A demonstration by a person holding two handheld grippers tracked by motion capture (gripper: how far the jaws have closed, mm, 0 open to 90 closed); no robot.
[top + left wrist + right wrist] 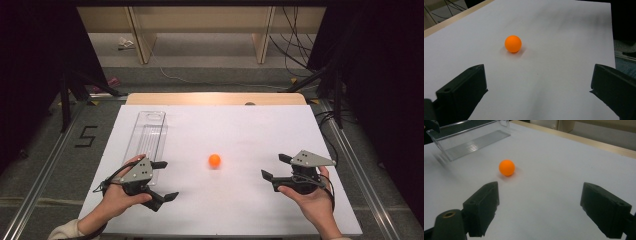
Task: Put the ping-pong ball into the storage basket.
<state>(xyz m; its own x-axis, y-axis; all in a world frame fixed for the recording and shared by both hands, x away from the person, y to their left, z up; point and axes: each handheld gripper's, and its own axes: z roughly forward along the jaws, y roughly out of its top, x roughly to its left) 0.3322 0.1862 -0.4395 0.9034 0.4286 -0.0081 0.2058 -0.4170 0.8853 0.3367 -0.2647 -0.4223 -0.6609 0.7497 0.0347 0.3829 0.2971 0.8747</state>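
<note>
We note the ball (214, 160), orange, resting on the white table (235, 130) near its middle, a little toward the person's side. It sits alone, touching nothing but the table.

Both tongs flank it, each well apart from it. The left tongs (162, 180) lie at the left, held in the left hand (117, 197); jaws spread wide, nothing between them. In the left gripper view we see the ball (513, 44) ahead of the two black jaws, left of centre, bare table in the gap.

The right tongs (276, 166) lie at the right, held in the right hand (312, 197); jaws likewise wide apart and holding nothing. In the right gripper view the ball (506, 167) lies ahead, nearer the left jaw, clear of both.

Farther out we record a clear tray (146, 137), long and narrow, running from the far left part of the table toward the left hand. In the right gripper view the tray (471, 137) stands beyond the ball, apart from it.
</note>
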